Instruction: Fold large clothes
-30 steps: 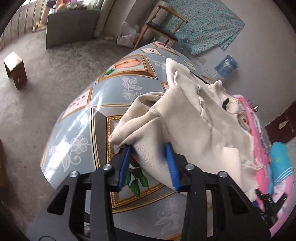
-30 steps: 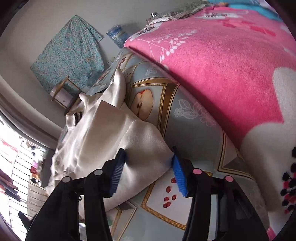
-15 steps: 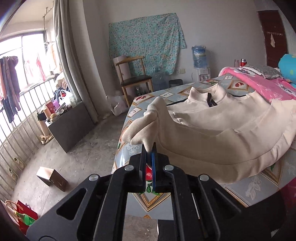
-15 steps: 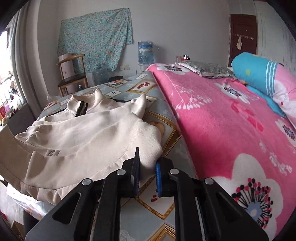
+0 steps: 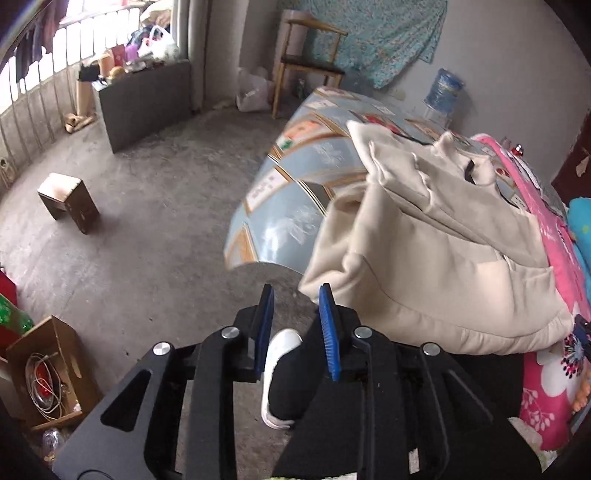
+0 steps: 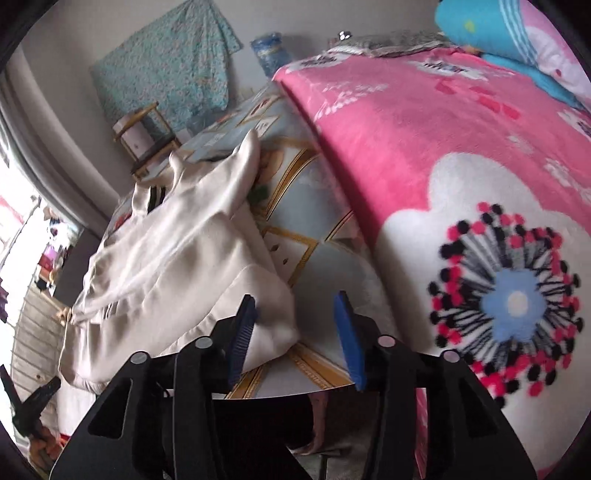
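The cream sweatshirt [image 5: 436, 251] lies folded on the table [image 5: 295, 184], near the table edge that is closest to the person; its collar with a dark zip points toward the far wall. The table has a light blue cloth with gold frames and fruit pictures. On the right part of the table, just beside the sweatshirt, lies a pink blanket [image 6: 424, 129] with a big white flower.

The left hand-held gripper [image 5: 295, 325] has its blue pads apart and holds nothing; it hangs in front of the table edge, just beside the lower left corner of the sweatshirt. The right hand-held gripper [image 6: 295, 332] is also spread apart and empty, with the lower right corner of the sweatshirt [image 6: 177, 266] between its pads.

Only the left view shows the grey concrete floor [image 5: 147, 184], a small wooden stool [image 5: 68, 201], a cardboard box [image 5: 48, 373] and a white shoe [image 5: 279, 369]. Only the right view shows a blue pillow [image 6: 491, 33]. Both views show a wooden chair [image 5: 310, 59] and a green cloth [image 6: 166, 55] on the wall
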Tool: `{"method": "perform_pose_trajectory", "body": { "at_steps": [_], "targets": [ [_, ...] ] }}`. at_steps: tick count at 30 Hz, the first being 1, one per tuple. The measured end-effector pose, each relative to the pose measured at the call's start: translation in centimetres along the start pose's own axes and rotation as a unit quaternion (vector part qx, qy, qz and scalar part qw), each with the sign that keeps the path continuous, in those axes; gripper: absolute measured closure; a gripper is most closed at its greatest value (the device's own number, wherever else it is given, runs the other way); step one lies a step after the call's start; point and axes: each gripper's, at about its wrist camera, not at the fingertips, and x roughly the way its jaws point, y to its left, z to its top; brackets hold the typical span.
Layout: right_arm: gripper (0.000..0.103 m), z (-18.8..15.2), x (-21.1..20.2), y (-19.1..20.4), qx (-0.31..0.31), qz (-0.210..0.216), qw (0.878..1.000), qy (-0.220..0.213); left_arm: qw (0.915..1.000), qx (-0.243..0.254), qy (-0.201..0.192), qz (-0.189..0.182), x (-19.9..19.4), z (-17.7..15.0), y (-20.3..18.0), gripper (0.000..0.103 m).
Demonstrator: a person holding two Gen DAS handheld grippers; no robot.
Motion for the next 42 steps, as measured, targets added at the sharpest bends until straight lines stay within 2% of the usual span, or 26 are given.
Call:
{"method": "perform_pose_trajectory", "body": {
  "at_steps": [2, 4, 7, 8, 10, 11, 14, 16, 18, 19, 20, 21, 22, 24, 27, 31, 33, 36, 38, 39, 42],
  "targets": [
    [0.055, 0.7, -0.7, 0.0, 0.003, 0.007, 1.000, -0.003, 0.9998, -0.012, -0.016, -0.004, -1.0, 0.3, 0.8, 0.077],
    [0.055, 1.1, -0.3, 1.5, -0.002, 0.035, 0.999, 0.008, 0.9996, -0.005, -0.021, -0.019, -1.3, 1.1, -0.3, 0.077],
    [0.053, 0.5, 1.2, 6.9, -0.055, 0.087, 0.994, 0.042, 0.9971, 0.043, -0.002, -0.063, -0.1, 2.1, -4.7, 0.076],
    [0.048, 0.0, 2.1, 9.3, -0.077, 0.106, 0.990, 0.058, 0.9947, 0.064, 0.008, -0.080, 0.4, 2.1, -6.6, 0.071],
    [0.044, -1.6, 3.6, 14.2, -0.132, 0.151, 0.975, 0.099, 0.9872, 0.110, 0.030, -0.111, 1.6, 1.8, -10.3, 0.062],
    [0.043, -2.6, 4.4, 16.4, -0.160, 0.169, 0.965, 0.120, 0.9833, 0.130, 0.039, -0.122, 2.3, 1.6, -12.1, 0.061],
    [0.043, -5.5, 6.3, 22.2, -0.241, 0.184, 0.939, 0.161, 0.9696, 0.179, 0.068, -0.153, 4.3, 0.6, -16.3, 0.061],
    [0.043, -7.0, 7.4, 24.5, -0.275, 0.170, 0.931, 0.171, 0.9672, 0.205, 0.077, -0.129, 5.7, -0.3, -18.0, 0.061],
    [0.045, -7.9, 8.2, 25.5, -0.301, 0.140, 0.928, 0.168, 0.9669, 0.217, 0.074, -0.112, 6.7, -0.9, -18.7, 0.063],
    [0.049, -8.0, 8.4, 25.5, -0.308, 0.131, 0.928, 0.164, 0.9676, 0.221, 0.062, -0.105, 6.6, -1.0, -18.8, 0.071],
    [0.059, -8.0, 8.4, 25.6, -0.317, 0.122, 0.928, 0.156, 0.9670, 0.230, 0.051, -0.097, 6.5, -1.1, -18.8, 0.085],
    [0.071, -7.8, 8.4, 25.4, -0.326, 0.118, 0.926, 0.153, 0.9652, 0.243, 0.042, -0.086, 6.5, -1.4, -18.9, 0.092],
    [0.078, -7.6, 8.5, 25.2, -0.333, 0.110, 0.924, 0.154, 0.9638, 0.252, 0.035, -0.080, 6.4, -1.5, -18.9, 0.098],
    [0.097, -7.1, 8.5, 24.9, -0.336, 0.115, 0.920, 0.164, 0.9625, 0.258, 0.028, -0.081, 6.2, -1.5, -18.9, 0.101],
    [0.098, -5.8, 7.4, 25.3, -0.326, 0.119, 0.926, 0.150, 0.9607, 0.267, 0.003, -0.077, 4.8, -0.8, -19.0, 0.102],
    [0.098, -3.0, 4.8, 25.9, -0.304, 0.138, 0.937, 0.103, 0.9590, 0.265, -0.059, -0.081, 1.7, 2.0, -19.3, 0.102],
    [0.098, -2.6, 5.4, 26.4, -0.309, 0.131, 0.938, 0.090, 0.9558, 0.276, -0.075, -0.070, 2.1, 2.6, -19.8, 0.102],
    [0.098, -3.4, 8.7, 26.9, -0.319, 0.105, 0.937, 0.093, 0.9531, 0.294, -0.058, -0.047, 5.1, 2.3, -20.5, 0.102],
    [0.098, -4.4, 11.1, 26.8, -0.324, 0.089, 0.936, 0.104, 0.9516, 0.304, -0.030, -0.034, 7.5, 1.6, -20.6, 0.101],
    [0.098, -4.7, 11.6, 26.6, -0.324, 0.088, 0.936, 0.104, 0.9521, 0.304, -0.016, -0.034, 8.4, 1.3, -20.4, 0.101],
    [0.098, -3.9, 11.2, 25.7, -0.305, 0.112, 0.939, 0.114, 0.9513, 0.306, -0.019, -0.035, 8.5, 0.9, -20.2, 0.100]
  ]
}}
